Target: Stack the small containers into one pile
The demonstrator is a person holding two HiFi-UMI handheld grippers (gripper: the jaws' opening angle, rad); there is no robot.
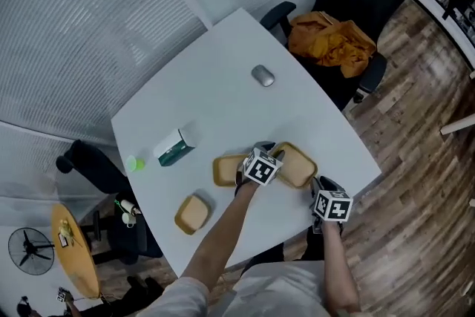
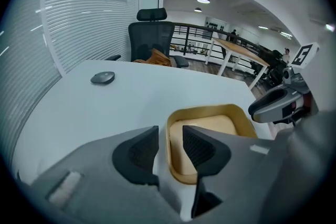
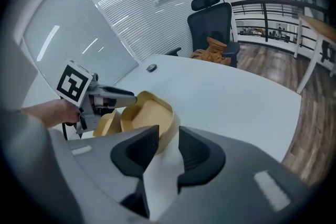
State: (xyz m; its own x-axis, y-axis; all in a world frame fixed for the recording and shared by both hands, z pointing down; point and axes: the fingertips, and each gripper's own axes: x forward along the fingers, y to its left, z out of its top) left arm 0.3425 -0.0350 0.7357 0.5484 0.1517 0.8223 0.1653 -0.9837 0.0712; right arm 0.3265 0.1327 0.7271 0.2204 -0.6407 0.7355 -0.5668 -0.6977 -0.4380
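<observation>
Three shallow tan containers lie on the white table [image 1: 223, 96]. The right one [image 1: 300, 167] [image 2: 210, 126] [image 3: 147, 113] has both grippers at it. My left gripper [image 1: 272, 154] [image 2: 169, 136] straddles its near rim, one jaw inside and one outside, with a gap on each side. At the container's near corner, my right gripper [image 1: 319, 185] [image 3: 168, 134] has the wall between its pads, close but not clearly pressed. A second container [image 1: 226, 169] [image 3: 107, 123] lies just left of the first. The third [image 1: 193, 214] sits apart, near the table's left front edge.
A grey mouse [image 1: 263, 76] [image 2: 103, 77] lies farther back on the table. A green-and-white box [image 1: 175, 148] and a small green object [image 1: 135, 163] sit near the left edge. A black chair with orange cloth [image 1: 330, 41] stands beyond the far corner.
</observation>
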